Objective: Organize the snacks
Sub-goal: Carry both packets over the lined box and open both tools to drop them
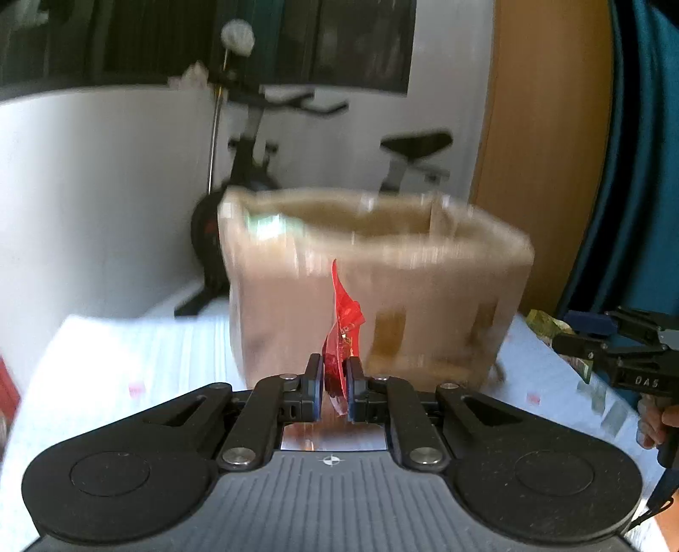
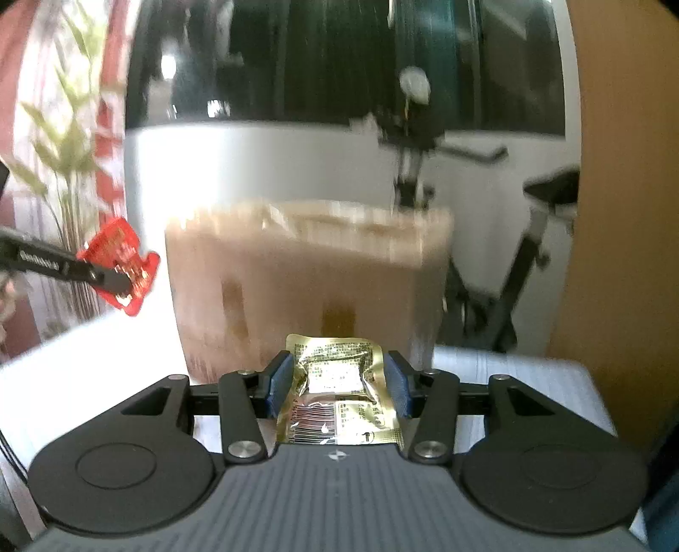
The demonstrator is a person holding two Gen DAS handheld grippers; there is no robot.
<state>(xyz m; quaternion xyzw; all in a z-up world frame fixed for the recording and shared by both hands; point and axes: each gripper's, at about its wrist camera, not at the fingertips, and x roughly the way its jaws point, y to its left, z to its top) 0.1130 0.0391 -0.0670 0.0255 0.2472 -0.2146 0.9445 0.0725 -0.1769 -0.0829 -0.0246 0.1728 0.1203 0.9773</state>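
Wall: white, left and centre.
Window: dark pane along top.
Exercise bike: centre background.
Wooden panel: right side.

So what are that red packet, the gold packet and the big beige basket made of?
Red snack packet: thin glossy plastic film, apparently; it glows translucent and crumples in the left gripper.
Gold snack packet: shiny metallic foil, creased, with printed text and barcode, in the right gripper.
Beige basket: too blurred; perhaps fabric or woven.
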